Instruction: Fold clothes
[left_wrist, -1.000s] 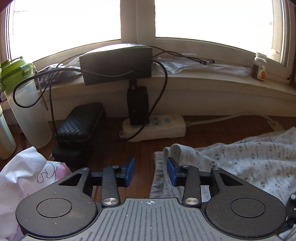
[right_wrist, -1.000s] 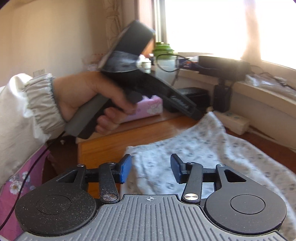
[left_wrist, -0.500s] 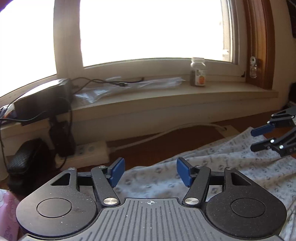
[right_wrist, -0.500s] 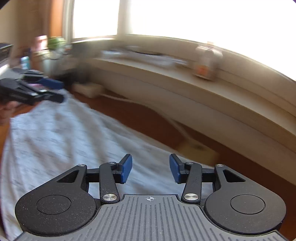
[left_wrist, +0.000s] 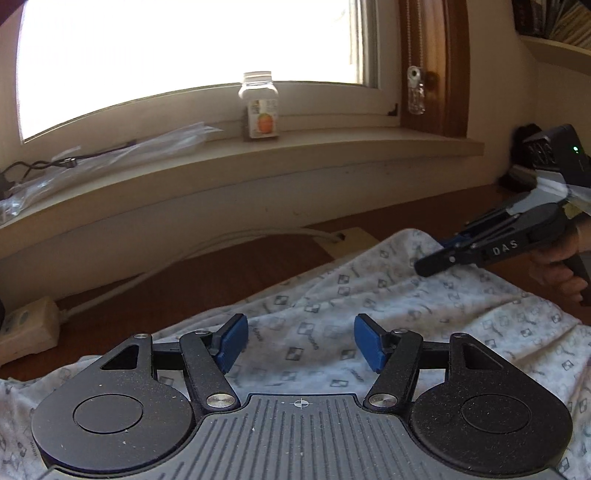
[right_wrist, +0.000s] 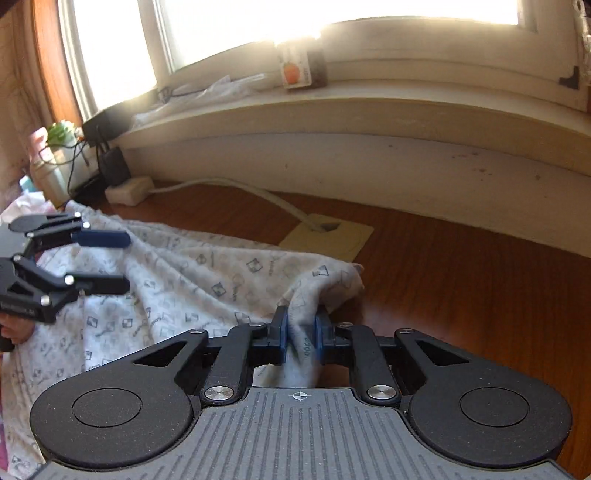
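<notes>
A pale grey patterned garment (left_wrist: 369, 302) lies spread and rumpled on the wooden table (right_wrist: 461, 277). My left gripper (left_wrist: 299, 343) hovers open just over its middle, with only flat cloth below the blue pads. In the right wrist view it (right_wrist: 123, 260) shows at the left, jaws apart above the cloth. My right gripper (right_wrist: 301, 332) is closing its jaws, and the pads pinch a raised fold at the garment's (right_wrist: 192, 280) far right corner. The left wrist view shows that gripper (left_wrist: 428, 264) at the cloth's right end, held by a hand (left_wrist: 554, 269).
A windowsill runs along the back with a small jar (left_wrist: 258, 107) and plastic wrapping on it. A power strip (left_wrist: 26, 328) and its white cable lie at the left. A beige cable plate (right_wrist: 328, 236) sits in the table beyond the garment.
Both hands have swept to the right along the garment. The right jaws have gone from open to pinched on the corner fold. The left jaws stand wider than a second ago.
</notes>
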